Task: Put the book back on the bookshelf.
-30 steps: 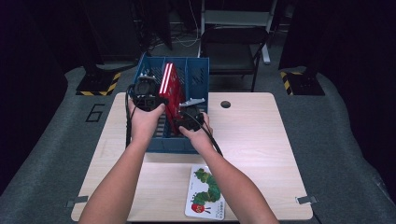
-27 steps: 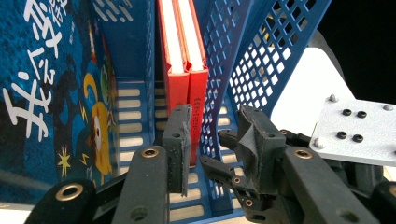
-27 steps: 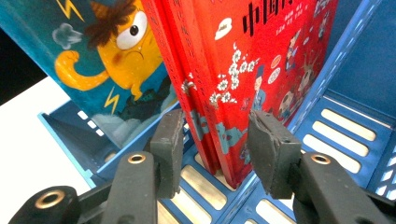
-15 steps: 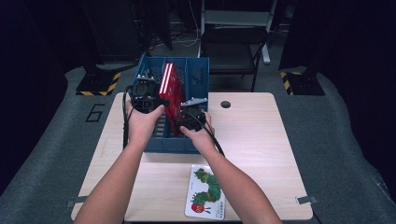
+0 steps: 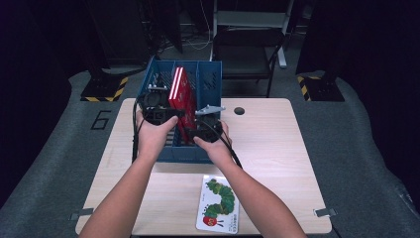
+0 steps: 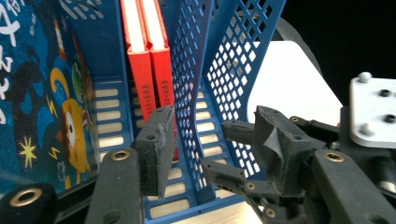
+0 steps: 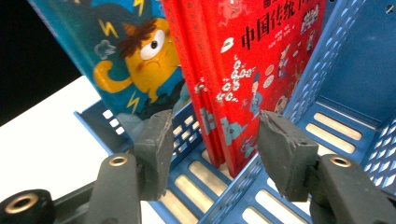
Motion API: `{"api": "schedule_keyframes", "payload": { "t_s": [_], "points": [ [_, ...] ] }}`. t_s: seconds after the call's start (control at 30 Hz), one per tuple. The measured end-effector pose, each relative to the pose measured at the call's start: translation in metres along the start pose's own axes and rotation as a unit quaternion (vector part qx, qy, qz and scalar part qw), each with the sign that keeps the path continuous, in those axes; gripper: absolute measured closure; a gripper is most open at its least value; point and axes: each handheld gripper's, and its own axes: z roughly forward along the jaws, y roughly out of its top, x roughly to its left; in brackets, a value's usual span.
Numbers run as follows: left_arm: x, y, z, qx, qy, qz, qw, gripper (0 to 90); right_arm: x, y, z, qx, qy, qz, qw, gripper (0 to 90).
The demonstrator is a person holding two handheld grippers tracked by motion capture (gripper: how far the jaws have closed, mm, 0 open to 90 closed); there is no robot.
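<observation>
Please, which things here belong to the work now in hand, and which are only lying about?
In the work: red books, blue book, blue rack, left gripper, right gripper; both grippers' jaws have just been opening, nothing pressed.

Lying about: caterpillar book, chair.

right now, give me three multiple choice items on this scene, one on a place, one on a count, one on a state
1. Where does the caterpillar book lie?
A. flat on the table's near edge
B. inside the blue rack
C. on the chair

2. How many red books stand side by side in the blue rack?
A. one
B. two
C. four

3. How does the right claw stand?
A. clamped on a red book
C. clamped on the caterpillar book
B. open, pads off the books

Answers:
1 A, the high view shows it flat in front of the rack.
2 B, the left gripper view shows two red spines.
3 B, the right gripper view shows gaps between both pads and the covers; its jaws have just been opening.
</observation>
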Motion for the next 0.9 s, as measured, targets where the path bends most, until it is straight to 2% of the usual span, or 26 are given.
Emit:
{"api": "schedule_keyframes", "payload": {
  "t_s": [0.13, 0.37, 0.43, 0.6, 0.7, 0.8, 0.9],
  "points": [
    [0.0, -0.004, -0.001, -0.001, -0.007, 0.004, 1.0, 47.6, 0.001, -0.003, -0.011, -0.015, 0.008, -0.004, 0.9998, 44.9],
    [-0.004, -0.008, -0.008, -0.007, -0.025, 0.016, 0.9995, 46.8, -0.001, -0.009, -0.028, -0.019, 0.014, -0.01, 0.9997, 44.1],
    [-0.005, -0.009, -0.01, -0.008, -0.032, 0.022, 0.9992, 46.1, -0.002, -0.013, -0.032, -0.023, 0.018, -0.003, 0.9996, 43.9],
    [-0.008, -0.015, -0.014, -0.01, -0.046, 0.032, 0.9984, 45.8, -0.004, -0.02, -0.041, -0.02, 0.02, -0.01, 0.9996, 41.7],
    [-0.008, -0.019, -0.015, -0.01, -0.05, 0.045, 0.9977, 45.8, -0.003, -0.023, -0.047, -0.025, 0.022, 0.002, 0.9994, 41.1],
    [-0.008, -0.022, -0.016, -0.008, -0.055, 0.053, 0.9971, 45.9, -0.004, -0.024, -0.053, -0.031, 0.022, -0.004, 0.9993, 41.1],
    [-0.009, -0.026, -0.018, -0.009, -0.063, 0.056, 0.9964, 45.8, -0.002, -0.026, -0.058, -0.031, 0.026, 0.001, 0.9992, 41.2]
  ]
}}
